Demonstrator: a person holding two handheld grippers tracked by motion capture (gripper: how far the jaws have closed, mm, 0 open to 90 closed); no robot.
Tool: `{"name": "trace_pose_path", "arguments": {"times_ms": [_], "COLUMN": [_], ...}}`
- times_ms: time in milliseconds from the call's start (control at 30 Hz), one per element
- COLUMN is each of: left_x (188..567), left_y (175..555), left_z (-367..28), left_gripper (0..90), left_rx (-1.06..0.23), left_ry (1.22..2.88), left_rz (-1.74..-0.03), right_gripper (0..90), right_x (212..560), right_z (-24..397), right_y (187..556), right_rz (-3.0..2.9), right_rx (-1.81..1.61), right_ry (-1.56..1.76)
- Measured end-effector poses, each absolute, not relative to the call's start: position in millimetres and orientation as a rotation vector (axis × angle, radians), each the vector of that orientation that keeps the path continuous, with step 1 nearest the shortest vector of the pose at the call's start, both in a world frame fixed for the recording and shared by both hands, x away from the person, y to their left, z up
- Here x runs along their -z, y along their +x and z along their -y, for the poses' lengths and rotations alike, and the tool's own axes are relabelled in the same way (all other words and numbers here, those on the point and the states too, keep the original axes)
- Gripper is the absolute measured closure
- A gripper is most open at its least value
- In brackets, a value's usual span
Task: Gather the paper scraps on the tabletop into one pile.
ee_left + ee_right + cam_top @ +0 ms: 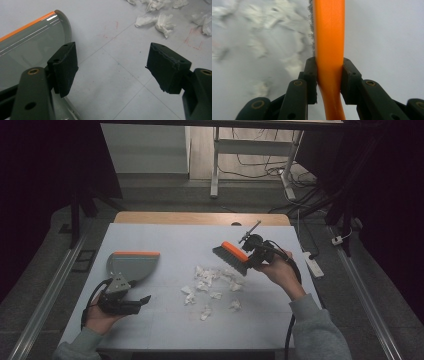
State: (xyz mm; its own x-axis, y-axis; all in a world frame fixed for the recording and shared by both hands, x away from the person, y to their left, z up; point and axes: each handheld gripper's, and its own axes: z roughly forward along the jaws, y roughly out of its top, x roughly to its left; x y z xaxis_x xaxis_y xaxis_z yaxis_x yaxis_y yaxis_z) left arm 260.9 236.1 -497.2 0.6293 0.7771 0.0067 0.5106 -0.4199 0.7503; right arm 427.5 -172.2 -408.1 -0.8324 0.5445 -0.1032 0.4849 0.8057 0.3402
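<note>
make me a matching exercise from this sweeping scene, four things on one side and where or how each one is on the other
Things:
1. brush
2. dustpan
3. paper scraps
4. left claw

States:
A. scattered on the table's middle
B. open, nothing between its jaws
C. clamped in the right claw
D. lying flat at the table's left

Pairs: 1-C, 2-D, 3-A, 4-B

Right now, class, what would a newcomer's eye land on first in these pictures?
The orange-backed brush, clamped in the right gripper, held above the table right of centre. Below it lie scattered white paper scraps. At the left, a grey dustpan with an orange edge rests beside the open left gripper.
</note>
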Motion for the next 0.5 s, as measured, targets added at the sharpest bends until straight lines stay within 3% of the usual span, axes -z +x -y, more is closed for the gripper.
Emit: {"name": "trace_pose_path", "arguments": {"times_ms": [500], "left_x": [497.8], "left_y": [260.7], "left_z": [-236.2], "left_gripper": [25.8], "left_rx": [-0.461], "left_ry": [2.111], "left_rz": [-1.006], "right_gripper": [69.8], "right_x": [421.8], "right_z": [80.6], "right_y": [364.2], "right_rz": [-3.064], "right_rx": [-0.495], "right_ry": [0.516]}}
